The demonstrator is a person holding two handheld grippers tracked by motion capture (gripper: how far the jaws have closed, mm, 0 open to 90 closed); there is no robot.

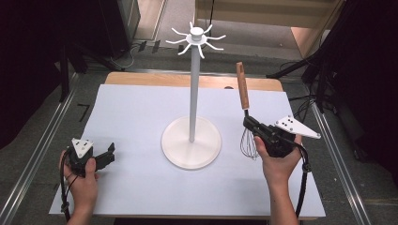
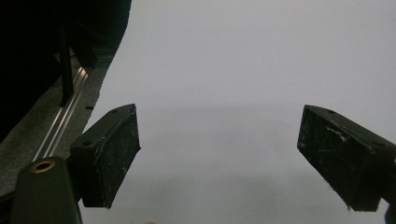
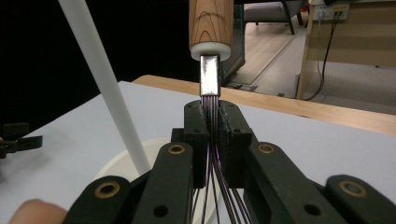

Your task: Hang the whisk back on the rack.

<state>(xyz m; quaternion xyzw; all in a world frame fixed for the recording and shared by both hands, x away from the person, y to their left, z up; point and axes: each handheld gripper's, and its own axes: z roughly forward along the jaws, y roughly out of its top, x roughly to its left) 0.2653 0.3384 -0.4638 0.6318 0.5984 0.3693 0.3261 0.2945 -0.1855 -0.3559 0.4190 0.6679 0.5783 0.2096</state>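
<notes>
You are at a bench covered with a white sheet, seen from above. In the middle of the frame stands a white rack: a round base, a tall thin pole, and a ring of curved hooks at the top, in the upper centre.

At the right of the frame, your right hand holds the right gripper. Its fingers are pressed onto a whisk, pinching the bundle of wires just below the metal collar. The whisk points handle-up and away from you, its wooden handle leaning slightly toward the upper left; the wire loops hang below the gripper, just right of the rack's base. In the right gripper view, the wires run between the two fingers, the handle rises at top centre, and the rack's pole slants across the left.

At the lower left of the frame, your left hand holds the left gripper low over the sheet. Its fingers are spread wide with nothing between them, and bare white sheet shows behind them in the left gripper view.
</notes>
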